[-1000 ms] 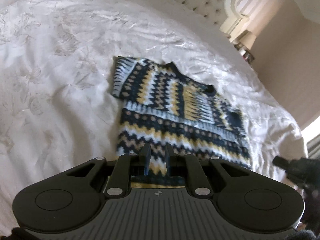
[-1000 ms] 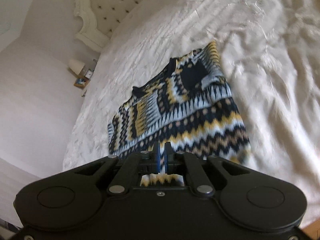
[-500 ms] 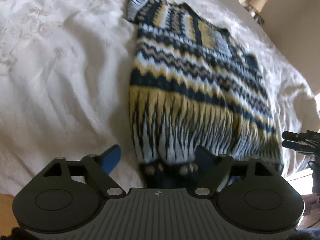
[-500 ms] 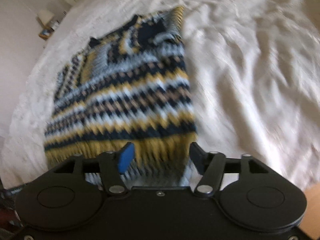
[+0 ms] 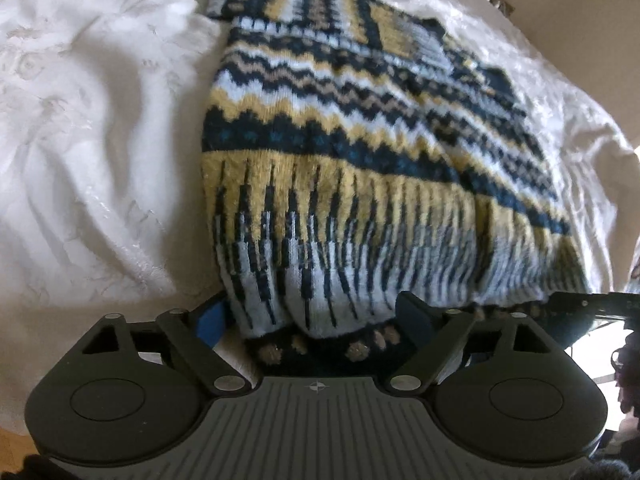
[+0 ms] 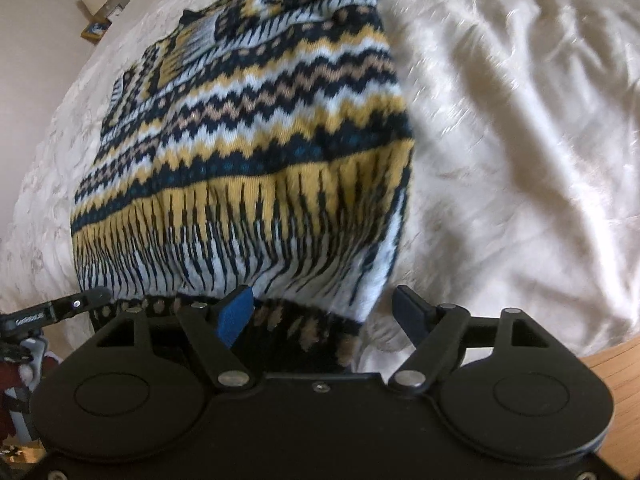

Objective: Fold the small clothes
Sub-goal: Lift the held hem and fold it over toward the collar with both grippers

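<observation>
1. Our left gripper [image 5: 316,316]: jaws spread wide, gripping nothing, straddling the sweater [image 5: 360,152] hem.
2. Our right gripper [image 6: 326,312]: also wide, hem's right corner between the fingers.
3. Sweater lies on the white bedspread [image 6: 520,140].

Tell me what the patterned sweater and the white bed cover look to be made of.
Sweater: knitted yarn, probably wool or acrylic; visible stitch rows, fuzzy matte surface, stepped zigzag bands.
Bed cover: smooth woven fabric with a satin-like sheen; glossy highlights along creases and a faint floral pattern. Fibre can't be told.
</observation>
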Tool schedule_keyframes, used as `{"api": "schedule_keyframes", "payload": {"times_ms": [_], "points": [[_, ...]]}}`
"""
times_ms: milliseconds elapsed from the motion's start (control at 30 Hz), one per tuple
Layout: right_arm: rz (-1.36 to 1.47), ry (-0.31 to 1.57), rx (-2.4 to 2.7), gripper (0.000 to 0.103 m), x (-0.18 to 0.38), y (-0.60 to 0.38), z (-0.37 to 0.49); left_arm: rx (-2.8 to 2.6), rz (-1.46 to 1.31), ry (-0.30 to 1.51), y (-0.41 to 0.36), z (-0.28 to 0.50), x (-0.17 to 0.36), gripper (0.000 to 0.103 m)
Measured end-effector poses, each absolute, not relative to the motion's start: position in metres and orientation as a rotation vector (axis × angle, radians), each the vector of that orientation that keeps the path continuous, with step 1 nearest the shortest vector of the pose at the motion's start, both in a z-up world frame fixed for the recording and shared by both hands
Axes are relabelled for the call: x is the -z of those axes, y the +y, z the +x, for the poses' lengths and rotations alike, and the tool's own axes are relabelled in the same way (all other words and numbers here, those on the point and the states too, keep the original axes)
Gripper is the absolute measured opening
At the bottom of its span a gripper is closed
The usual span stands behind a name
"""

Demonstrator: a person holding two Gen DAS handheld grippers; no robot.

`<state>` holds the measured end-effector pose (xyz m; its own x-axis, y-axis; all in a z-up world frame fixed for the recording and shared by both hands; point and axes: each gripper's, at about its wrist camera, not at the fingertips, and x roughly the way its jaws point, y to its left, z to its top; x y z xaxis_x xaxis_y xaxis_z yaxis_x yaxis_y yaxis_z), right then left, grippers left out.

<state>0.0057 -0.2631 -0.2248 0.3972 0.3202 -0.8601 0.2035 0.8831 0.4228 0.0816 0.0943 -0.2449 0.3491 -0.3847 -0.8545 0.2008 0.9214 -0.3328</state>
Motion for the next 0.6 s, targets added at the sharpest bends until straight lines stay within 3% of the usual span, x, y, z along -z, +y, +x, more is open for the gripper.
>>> {"api": "schedule_keyframes", "payload": {"times_ms": [67,167,233,300,333,367,600], "points": [[0.511,1.173,-0.085,0.084,0.228,-0.26,0.006,0.388,-0.19,1.167,0.093,0.085,0.25,0.096],[0.515,1.161,-0.099,0.085,0.228,-0.257,0.006,0.392,-0.187,1.185,0.091,0.089,0.251,0.095],[0.517,1.164,-0.108,0.079,0.228,-0.256,0.007,0.352,-0.186,1.191,0.092,0.088,0.248,0.081],[0.511,1.17,-0.098,0.056,0.226,-0.256,0.007,0.307,-0.185,1.196,0.095,0.089,0.244,0.038],[0.519,1.173,-0.091,0.02,0.226,-0.257,0.007,0.337,-0.219,1.202,0.098,0.089,0.244,0.028],[0.541,1.179,-0.082,0.013,0.225,-0.259,0.007,0.371,-0.26,1.204,0.101,0.089,0.243,0.016],[0.69,1.049,-0.229,0.012,0.175,-0.27,0.015,0.481,-0.294,1.106,0.106,0.087,0.197,0.01]]}}
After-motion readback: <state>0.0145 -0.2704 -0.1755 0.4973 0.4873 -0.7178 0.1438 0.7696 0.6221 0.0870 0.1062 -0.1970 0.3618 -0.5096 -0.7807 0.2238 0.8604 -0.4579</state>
